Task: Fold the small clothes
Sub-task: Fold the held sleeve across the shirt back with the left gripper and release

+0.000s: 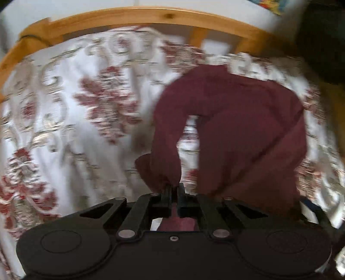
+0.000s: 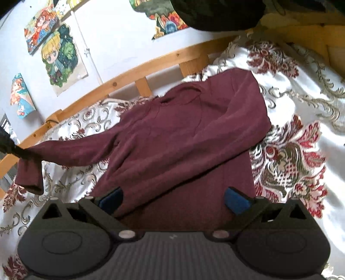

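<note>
A maroon long-sleeved sweater point(image 2: 179, 137) lies spread on a white bedspread with red and gold flowers point(image 2: 301, 120). My left gripper point(image 1: 174, 189) is shut on the end of one sleeve point(image 1: 166, 150) and holds it lifted off the bed, with the cuff hanging beside the fingers. In the right wrist view that same gripper point(image 2: 23, 155) appears at the far left, pinching the raised sleeve. My right gripper point(image 2: 172, 200) hovers open over the sweater's lower body; its blue pads point(image 2: 236, 201) stand wide apart with only flat cloth beneath them.
A wooden bed rail point(image 1: 133, 18) runs along the far side, with a white wall and cartoon posters point(image 2: 59, 58) behind it. A dark shape point(image 2: 215, 13) sits at the upper right. Bare bedspread point(image 1: 64, 129) extends left of the sweater.
</note>
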`<state>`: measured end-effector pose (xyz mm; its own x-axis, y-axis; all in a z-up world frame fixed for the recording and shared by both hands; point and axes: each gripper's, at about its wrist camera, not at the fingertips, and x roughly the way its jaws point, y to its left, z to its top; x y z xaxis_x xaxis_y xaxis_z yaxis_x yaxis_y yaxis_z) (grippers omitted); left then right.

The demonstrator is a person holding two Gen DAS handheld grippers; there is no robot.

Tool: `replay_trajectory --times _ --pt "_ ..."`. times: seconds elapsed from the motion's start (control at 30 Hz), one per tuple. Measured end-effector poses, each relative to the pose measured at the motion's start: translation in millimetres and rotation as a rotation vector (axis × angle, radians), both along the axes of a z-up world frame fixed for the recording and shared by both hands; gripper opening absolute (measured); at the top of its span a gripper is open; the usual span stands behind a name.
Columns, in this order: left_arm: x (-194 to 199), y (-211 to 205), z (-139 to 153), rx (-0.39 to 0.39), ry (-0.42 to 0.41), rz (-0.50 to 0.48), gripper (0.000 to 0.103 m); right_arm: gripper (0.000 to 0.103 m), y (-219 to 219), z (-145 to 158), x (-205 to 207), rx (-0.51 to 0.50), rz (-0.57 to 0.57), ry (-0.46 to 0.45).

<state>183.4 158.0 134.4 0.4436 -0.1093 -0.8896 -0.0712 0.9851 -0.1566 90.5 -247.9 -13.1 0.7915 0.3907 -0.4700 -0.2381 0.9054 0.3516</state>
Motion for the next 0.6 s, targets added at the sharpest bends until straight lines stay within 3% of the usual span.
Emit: replay_trajectory --times 0.27,0.4,0.6 --pt "28 -84 0 -0.065 0.059 -0.19 0.003 0.103 -14 11 -1 0.019 -0.028 -0.037" --pt "48 -122 -21 -0.092 0.092 -0.259 0.003 0.103 -20 11 1 -0.001 -0.056 -0.036" --pt "73 -169 -66 -0.116 0.135 -0.326 0.004 0.103 -16 -4 10 -0.135 -0.089 0.013"
